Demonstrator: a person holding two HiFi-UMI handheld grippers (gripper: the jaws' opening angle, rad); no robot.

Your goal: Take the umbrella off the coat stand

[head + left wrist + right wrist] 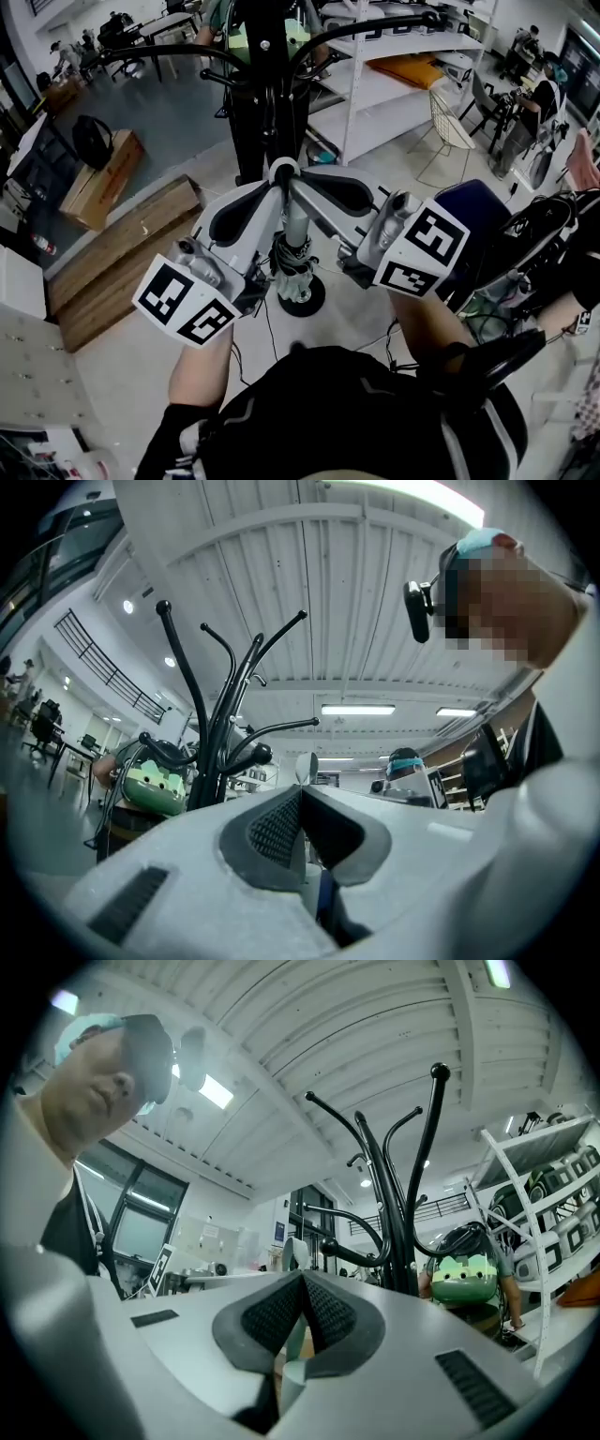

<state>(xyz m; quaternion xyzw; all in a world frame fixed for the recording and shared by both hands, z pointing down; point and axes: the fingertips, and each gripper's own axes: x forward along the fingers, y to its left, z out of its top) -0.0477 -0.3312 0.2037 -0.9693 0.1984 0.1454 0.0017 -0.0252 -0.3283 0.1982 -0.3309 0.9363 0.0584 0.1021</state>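
The folded grey umbrella hangs straight down in front of the black coat stand, with its white loop handle on top. My left gripper and right gripper meet at that handle from either side, both shut on it. The handle's white tip pokes up past the shut jaws of the left gripper as a white tip, and past the right gripper as a white tip. The stand's curved arms rise just behind. Whether the umbrella still touches a hook is hidden.
A green bag hangs on the stand. The stand's round base sits on the floor below the umbrella. White shelving and a wire chair stand right, a cardboard box and wooden platform left.
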